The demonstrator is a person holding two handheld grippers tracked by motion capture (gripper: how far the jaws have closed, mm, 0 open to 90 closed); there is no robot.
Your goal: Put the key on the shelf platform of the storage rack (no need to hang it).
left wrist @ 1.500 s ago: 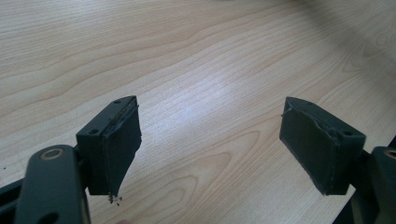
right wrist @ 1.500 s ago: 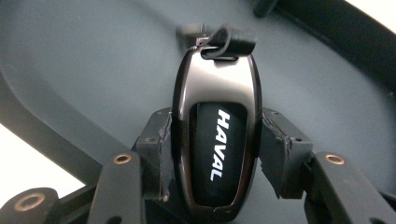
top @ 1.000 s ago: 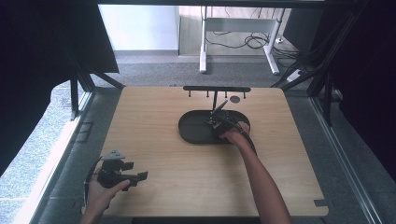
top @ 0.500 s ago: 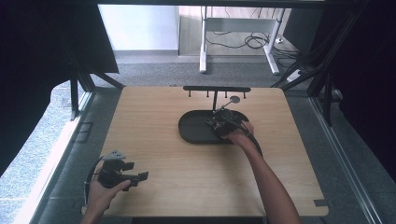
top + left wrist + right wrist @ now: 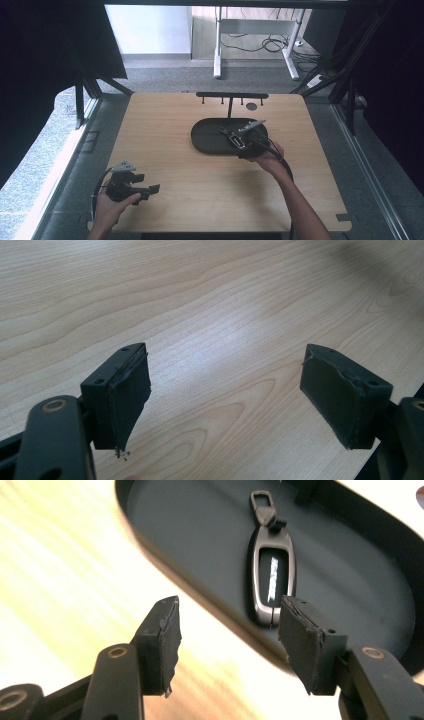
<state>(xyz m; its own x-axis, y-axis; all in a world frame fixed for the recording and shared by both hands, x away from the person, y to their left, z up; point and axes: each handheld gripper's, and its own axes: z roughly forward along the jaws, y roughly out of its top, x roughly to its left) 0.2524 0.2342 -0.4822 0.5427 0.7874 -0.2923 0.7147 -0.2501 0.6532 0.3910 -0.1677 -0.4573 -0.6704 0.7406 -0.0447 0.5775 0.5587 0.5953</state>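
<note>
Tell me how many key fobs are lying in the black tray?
1. One key fob lies flat in the black tray, just ahead of the open right gripper; its clip end points away from the gripper.

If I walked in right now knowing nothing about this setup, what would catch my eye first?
Probably the dark oval tray mid-table, with a key fob lying flat in it under a black hook rack. The right gripper hangs just off the tray's near rim, jaws apart and empty, having just opened. The left gripper sits open over bare wood at the near left corner.
</note>
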